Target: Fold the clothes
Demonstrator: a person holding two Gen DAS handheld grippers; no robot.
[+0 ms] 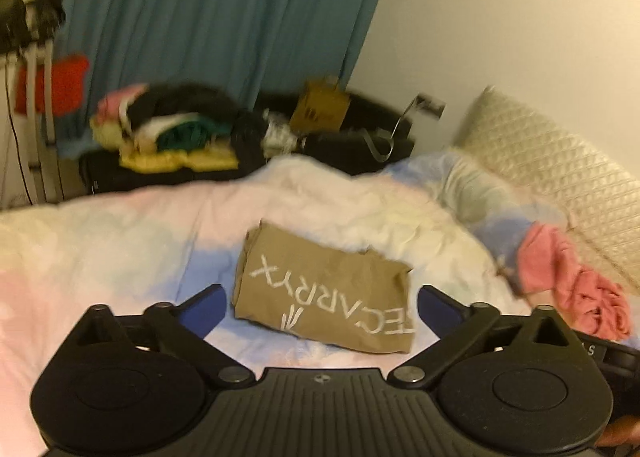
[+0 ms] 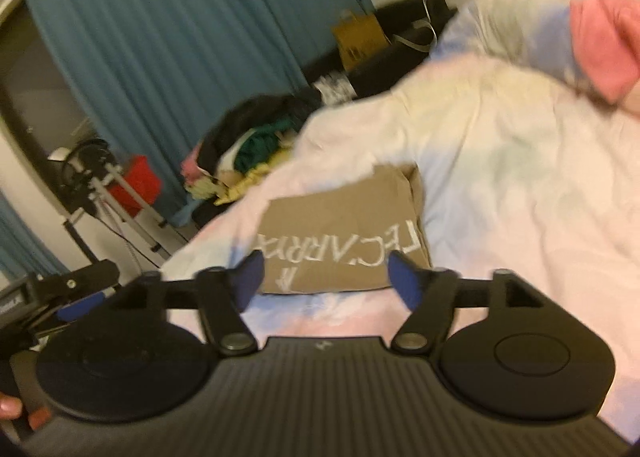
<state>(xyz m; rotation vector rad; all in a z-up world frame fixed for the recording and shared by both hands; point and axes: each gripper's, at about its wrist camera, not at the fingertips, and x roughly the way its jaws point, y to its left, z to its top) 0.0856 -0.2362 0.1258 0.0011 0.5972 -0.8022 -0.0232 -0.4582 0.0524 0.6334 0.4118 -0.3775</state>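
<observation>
A: The pastel duvet (image 1: 120, 241) covers the whole bed, and the tan T-shirt (image 1: 324, 289) lies on it as a neat rectangle, white lettering up. It is already folded, so the scene would suit a shirt just finished or one laid there folded all along.

B: And the crumpled pink garment (image 1: 572, 277) near the quilted pillow (image 1: 560, 177)?

A: Loose, well apart from the tan one, off to the right. Another heap of clothes (image 1: 168, 133) sits beyond the bed, by the teal curtain (image 1: 224, 17).

B: What could spoil things?

A: The duvet is soft and rumpled. A finger dragged across the tan shirt would likely pull its top layer askew or bunch the bedding under it. Both views are blurred, which suggests motion, and a quick sweep makes a snag likelier.

B: Where is the shirt relative to the tools?

A: Just ahead of both. The left gripper (image 1: 320, 309) has its fingers spread wide and holds nothing, with the shirt's near edge between them. The right gripper (image 2: 326, 277) is likewise spread and empty, above the shirt's near edge (image 2: 344, 233); contact cannot be told.
</observation>
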